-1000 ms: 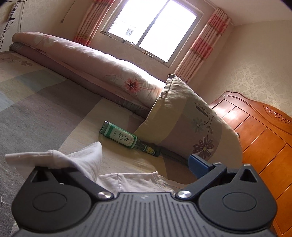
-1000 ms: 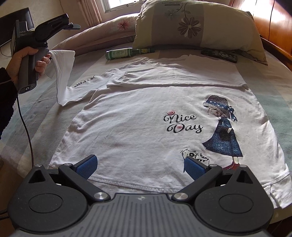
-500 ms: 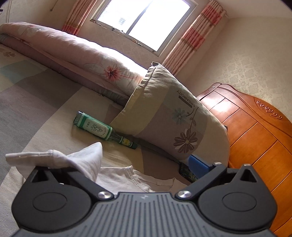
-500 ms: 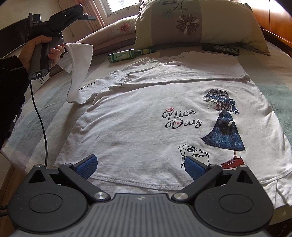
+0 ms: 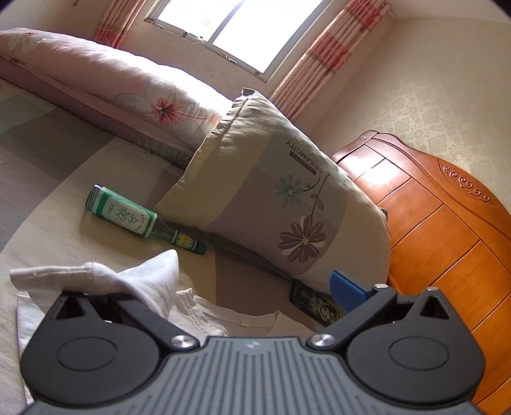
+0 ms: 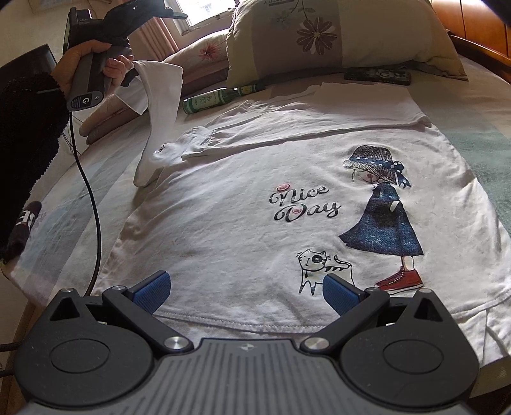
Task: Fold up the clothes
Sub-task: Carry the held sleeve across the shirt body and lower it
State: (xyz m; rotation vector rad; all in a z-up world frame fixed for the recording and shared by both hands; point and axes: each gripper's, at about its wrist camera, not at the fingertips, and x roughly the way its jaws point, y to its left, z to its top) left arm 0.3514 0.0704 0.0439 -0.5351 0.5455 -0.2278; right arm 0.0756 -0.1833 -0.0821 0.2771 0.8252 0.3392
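A white T-shirt [image 6: 242, 166] with a "Nice Day" print, a girl and a cat lies front up on the bed. One sleeve is folded across its top edge. The other sleeve [image 6: 163, 95] hangs lifted off the bed from my left gripper [image 6: 166, 12], held by a hand at upper left. In the left wrist view that sleeve [image 5: 134, 277] drapes over and hides the left finger, while the blue right finger [image 5: 346, 289] stands far off, so my left gripper [image 5: 223, 287] is open. My right gripper [image 6: 244, 282] hovers open over the shirt's hem, empty.
A green glass bottle [image 6: 214, 99] lies beside the shirt's collar end. A flowered pillow [image 6: 319, 35] leans on the wooden headboard [image 5: 440, 217], with a dark phone [image 6: 377, 75] below it. A rolled pink quilt [image 5: 105, 86] lies under the window. A black cable [image 6: 92, 204] hangs from the left gripper.
The left gripper has carried the sleeve higher and inward toward the shirt's body, so more sleeve is off the bed. The right gripper has stayed open at the hem.
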